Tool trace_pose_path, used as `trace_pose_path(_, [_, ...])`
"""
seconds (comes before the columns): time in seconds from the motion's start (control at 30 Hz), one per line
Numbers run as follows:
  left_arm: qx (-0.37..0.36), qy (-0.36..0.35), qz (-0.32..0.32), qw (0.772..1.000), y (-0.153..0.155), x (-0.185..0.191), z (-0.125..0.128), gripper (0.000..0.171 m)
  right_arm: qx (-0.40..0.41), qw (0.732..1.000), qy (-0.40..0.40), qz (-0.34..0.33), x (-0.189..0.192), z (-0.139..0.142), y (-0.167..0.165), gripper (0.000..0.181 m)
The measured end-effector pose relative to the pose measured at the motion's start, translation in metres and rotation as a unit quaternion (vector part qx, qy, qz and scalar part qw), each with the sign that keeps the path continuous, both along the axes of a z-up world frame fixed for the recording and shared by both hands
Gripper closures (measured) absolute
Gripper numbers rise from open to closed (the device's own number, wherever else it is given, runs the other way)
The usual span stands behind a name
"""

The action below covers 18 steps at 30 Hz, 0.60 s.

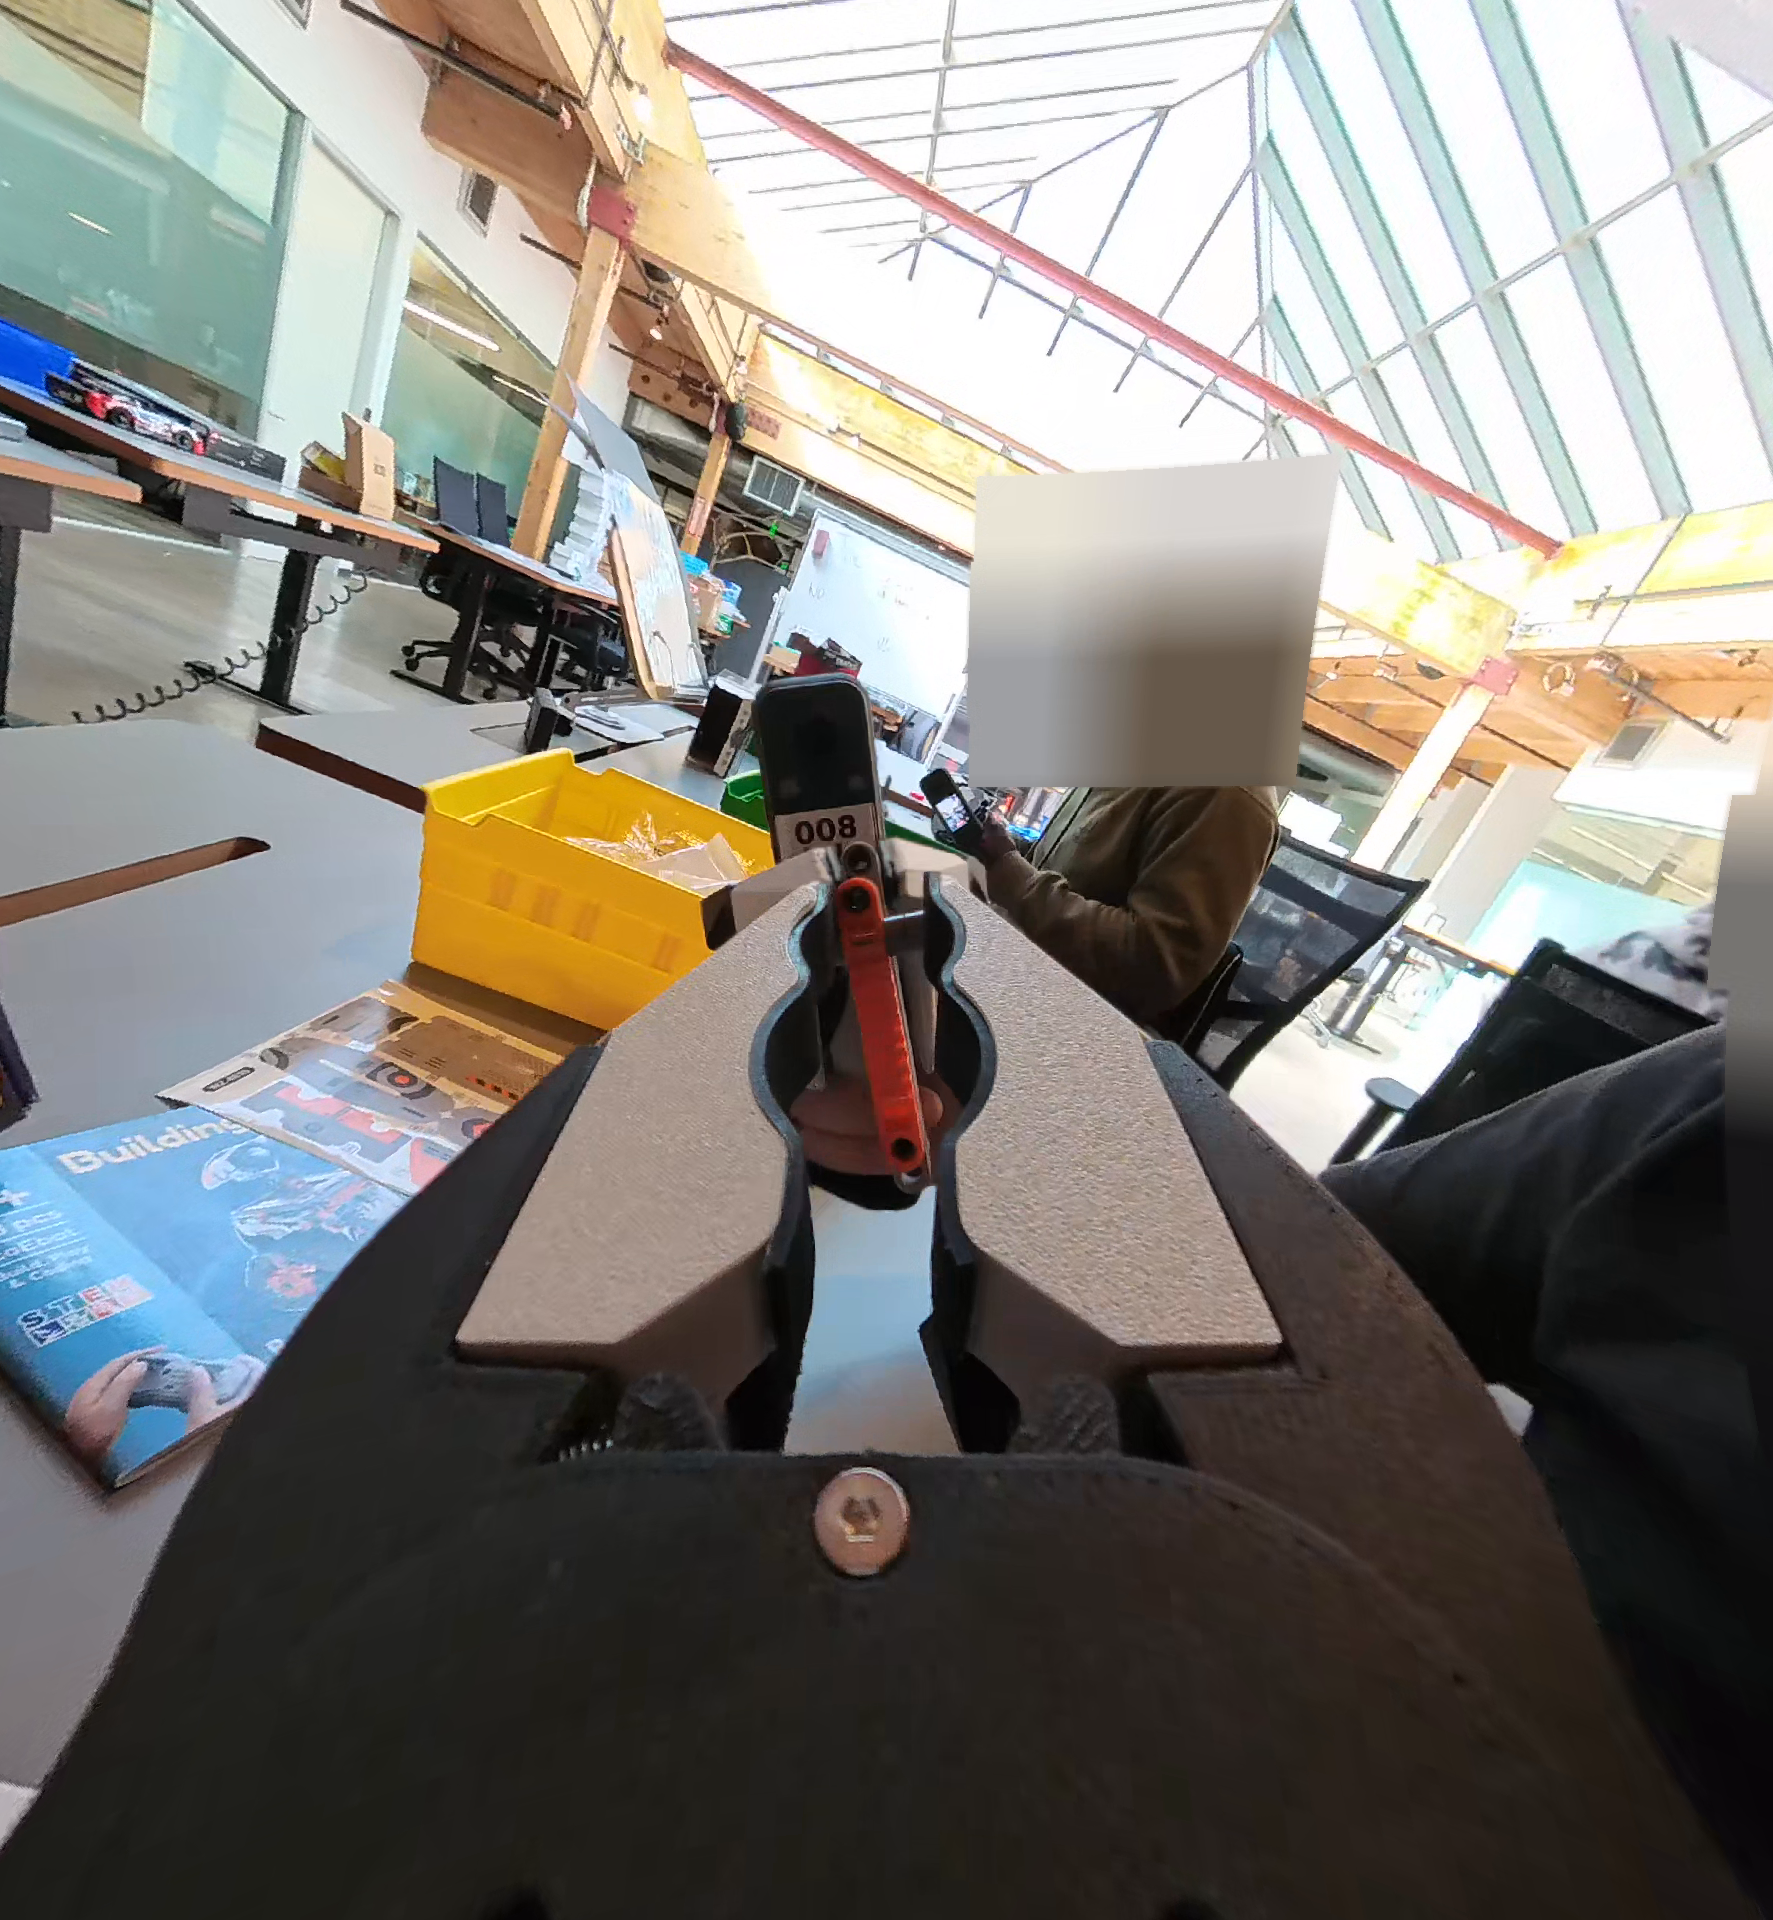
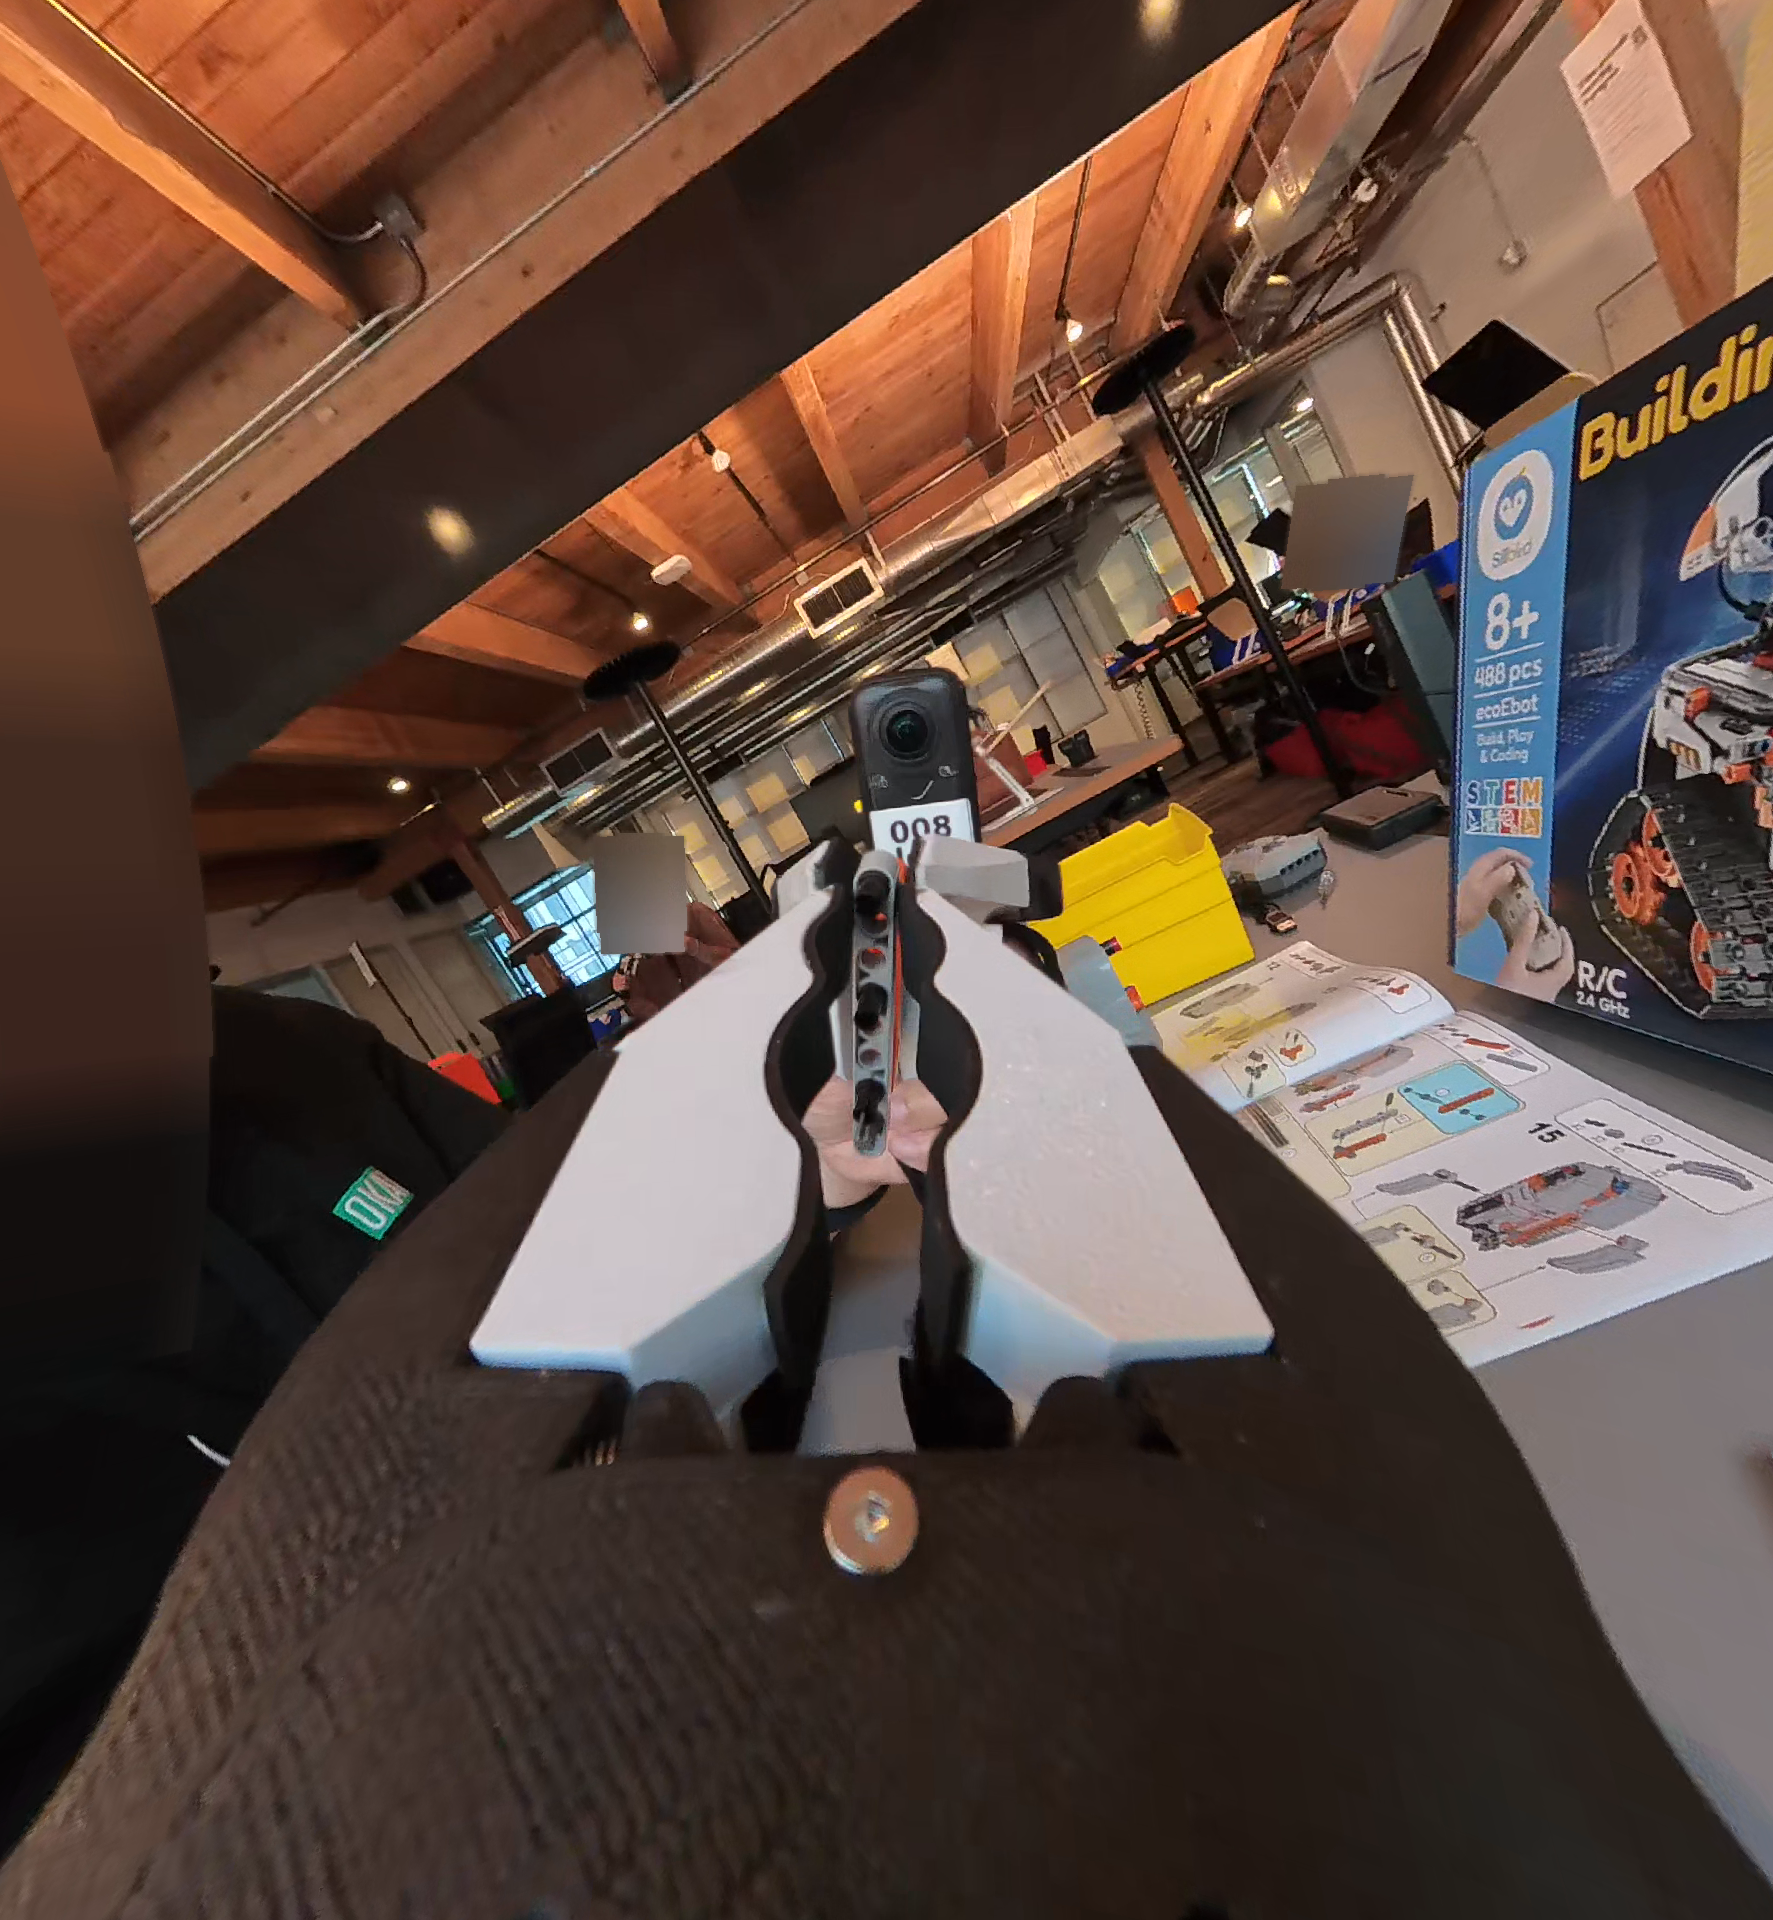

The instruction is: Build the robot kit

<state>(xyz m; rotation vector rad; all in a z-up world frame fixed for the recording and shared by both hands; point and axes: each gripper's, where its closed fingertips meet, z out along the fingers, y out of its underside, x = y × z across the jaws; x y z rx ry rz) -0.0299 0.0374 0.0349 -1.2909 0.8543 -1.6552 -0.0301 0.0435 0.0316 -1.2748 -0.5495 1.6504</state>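
My left gripper [image 1: 874,904] is held above the grey table [image 1: 134,935], jaws close together on an orange holed beam [image 1: 880,1029] that stands upright between them. A black pin sticks out near the beam's top. My right gripper [image 2: 882,883] meets it tip to tip from the other side. It is shut on a grey holed beam [image 2: 866,1029] with black pins in several holes. An orange edge shows along the grey beam's right side, so the two beams lie against each other. Each gripper's camera shows behind the beams, in the left wrist view [image 1: 817,769] and in the right wrist view [image 2: 908,748].
A yellow bin [image 1: 549,894] with bagged parts stands on the table, also in the right wrist view [image 2: 1142,914]. An open instruction manual [image 2: 1433,1132], a blue booklet [image 1: 134,1278] and a printed sheet [image 1: 373,1081] lie flat. A tall kit box [image 2: 1671,707] stands behind. A seated person [image 1: 1121,894] is across the table. The tips of both grippers are at nearly the same place.
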Motion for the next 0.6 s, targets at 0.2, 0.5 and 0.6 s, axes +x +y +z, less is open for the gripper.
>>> trace_pose_path(0.2, [0.041,-0.005,-0.002,0.999,-0.01,0.002,0.007,0.158,-0.018,0.998,0.026,0.052,0.004,0.008,-0.01,0.176])
trace_pose_path(0.5, [-0.004,-0.007,-0.069,0.998,-0.018,-0.001,0.005,0.166,0.06,0.997,-0.019,0.046,0.004,0.004,-0.021,0.176])
trace_pose_path(0.6, [0.014,0.02,-0.06,0.998,-0.018,0.001,-0.002,0.164,0.069,0.997,-0.031,0.034,0.002,0.002,-0.019,0.176])
